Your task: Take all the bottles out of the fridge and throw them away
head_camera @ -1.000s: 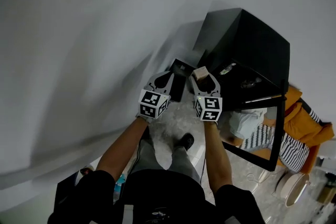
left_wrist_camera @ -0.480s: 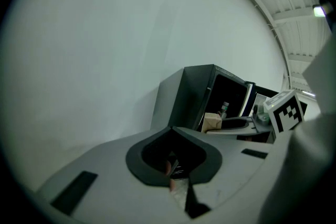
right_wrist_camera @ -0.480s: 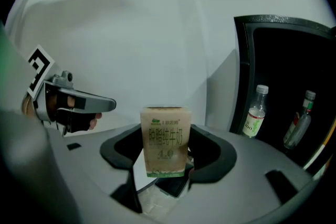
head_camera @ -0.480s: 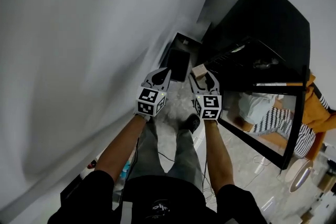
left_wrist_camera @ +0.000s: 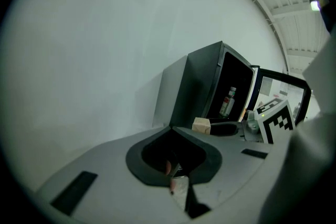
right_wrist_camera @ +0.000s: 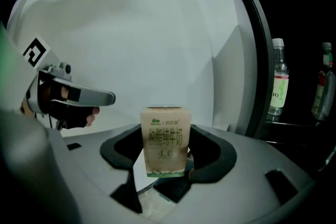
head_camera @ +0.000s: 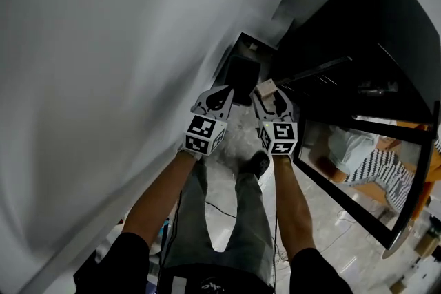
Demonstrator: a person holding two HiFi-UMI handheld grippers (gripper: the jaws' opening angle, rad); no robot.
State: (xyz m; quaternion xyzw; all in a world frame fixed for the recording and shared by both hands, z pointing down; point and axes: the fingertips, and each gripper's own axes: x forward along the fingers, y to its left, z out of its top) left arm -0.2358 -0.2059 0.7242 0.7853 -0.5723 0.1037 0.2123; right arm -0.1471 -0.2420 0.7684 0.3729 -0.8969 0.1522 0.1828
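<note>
The black fridge (head_camera: 358, 31) stands at the right with its door open. In the right gripper view two bottles (right_wrist_camera: 278, 81) (right_wrist_camera: 324, 84) stand upright on a shelf inside it. One bottle (left_wrist_camera: 228, 102) also shows in the left gripper view. My right gripper (head_camera: 270, 94) is shut on a small beige milk carton (right_wrist_camera: 165, 139), held upright in front of the fridge. My left gripper (head_camera: 222, 91) hangs beside it, jaws together with nothing between them. Just beyond the two grippers a dark bin (head_camera: 241, 76) stands on the floor against the wall.
A white wall (head_camera: 103, 65) fills the left. The fridge's glass door (head_camera: 365, 182) swings out to the right, and striped and orange cloth shows through it. Below the grippers are my legs and a black shoe (head_camera: 256, 163) on a pale marble floor with a cable.
Both grippers have sunk toward the floor side by side. The fridge and bin now stand larger and higher in the head view. The carton stays in the right gripper.
</note>
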